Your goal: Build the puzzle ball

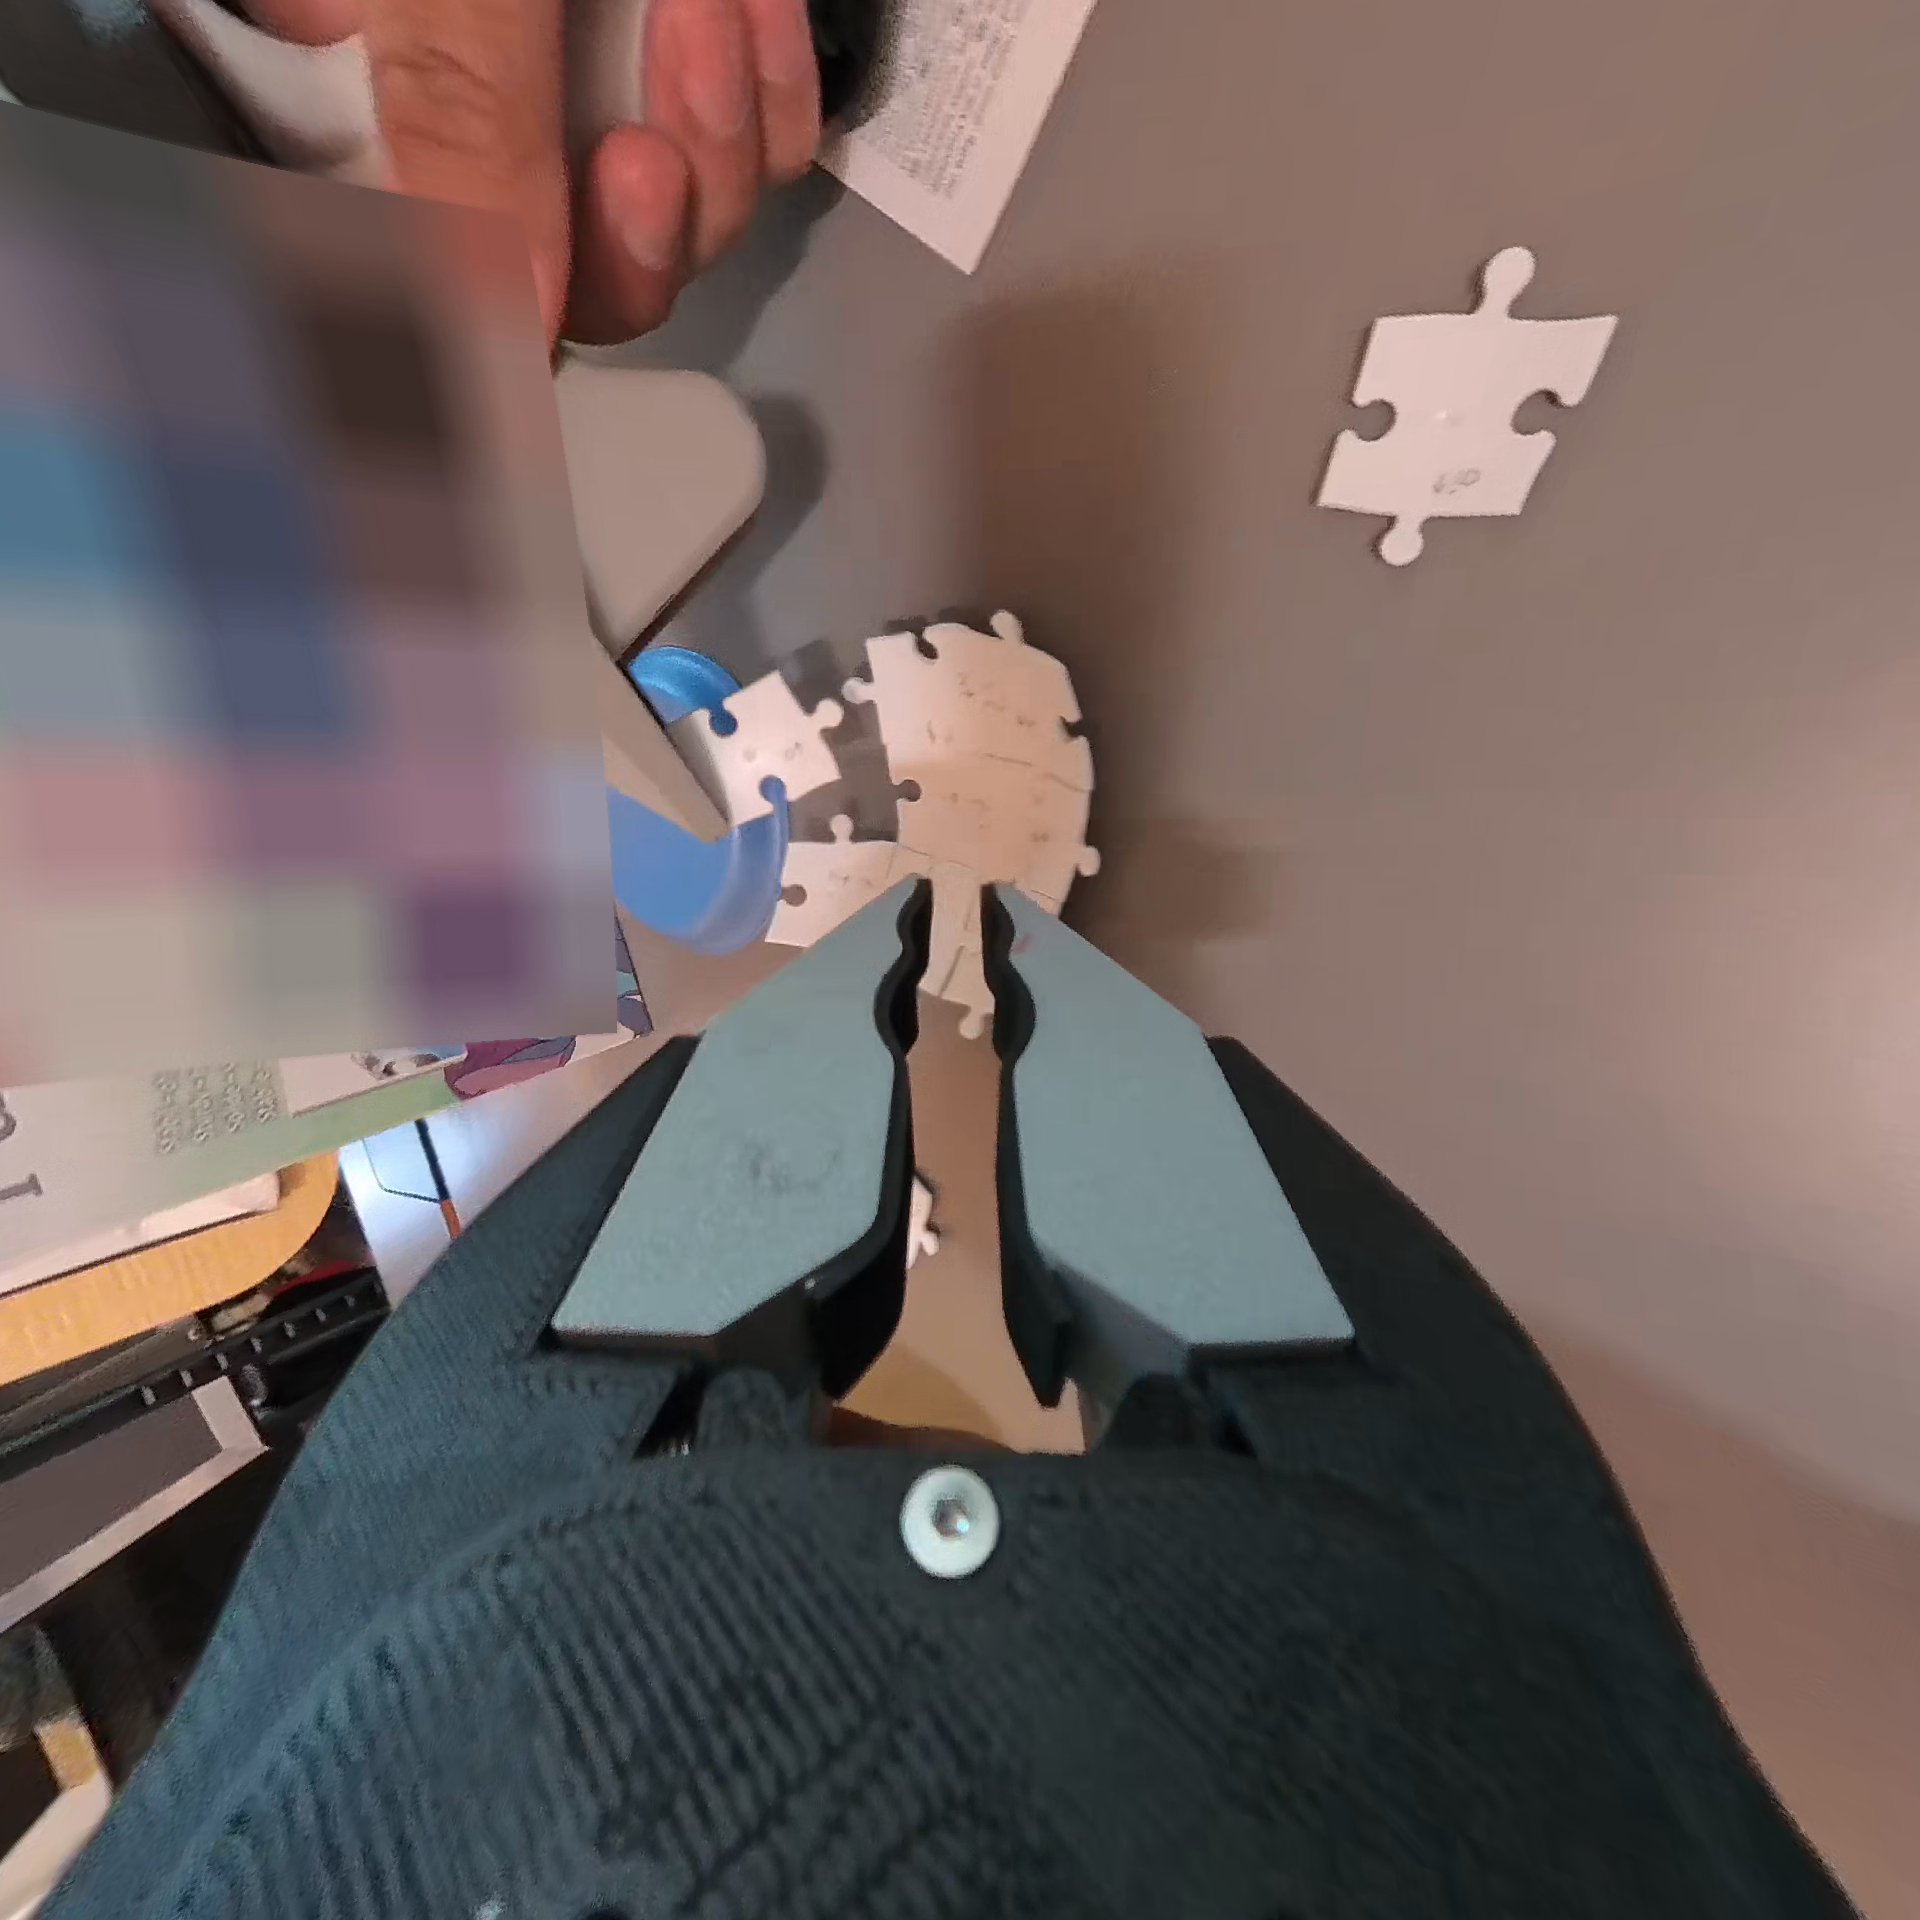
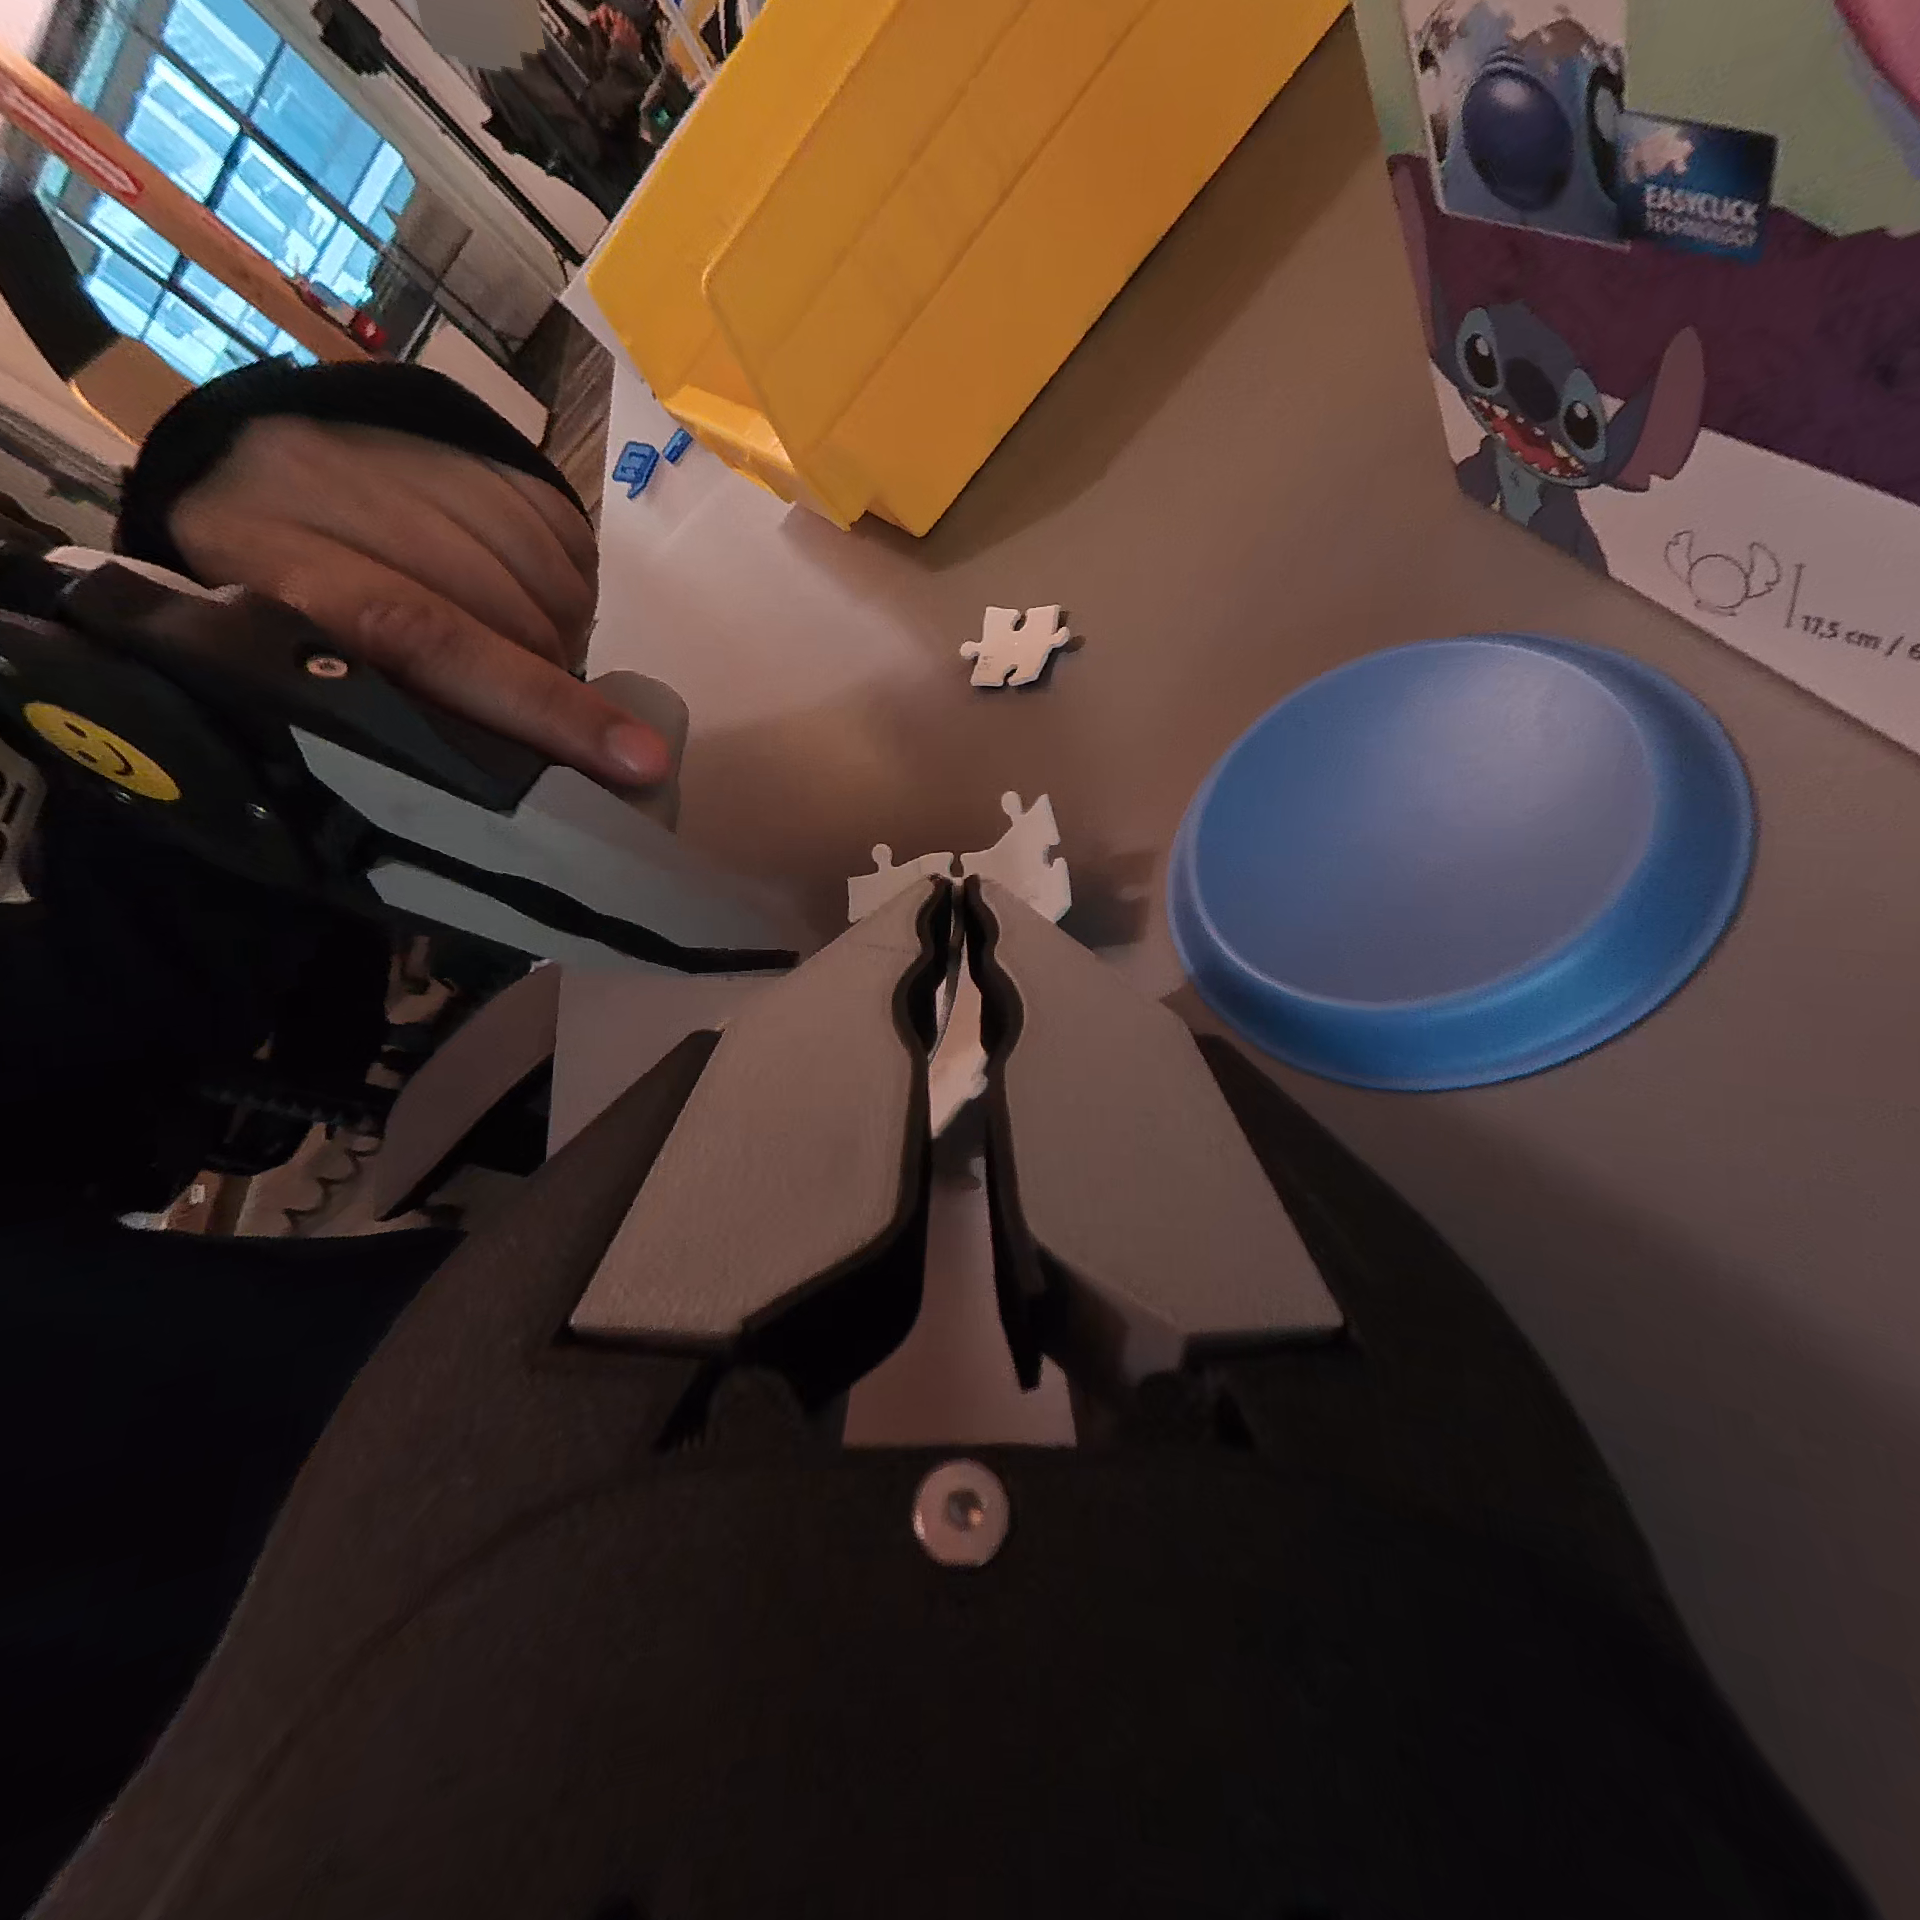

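In the left wrist view my left gripper is shut on the lower edge of a curved section of joined white puzzle pieces, held above the grey table. The right gripper's finger comes in from the left, holding a single white piece beside the section's left edge. In the right wrist view my right gripper is shut on that thin white piece, seen edge on. White pieces of the section show just past its tips. The left gripper reaches in from the left.
A blue round stand sits on the table to the right, also showing in the left wrist view. A loose white piece lies apart, also in the right wrist view. A yellow bin, the puzzle box and a paper sheet ring the area. My hands' fingertips stand some 6 cm from each other.
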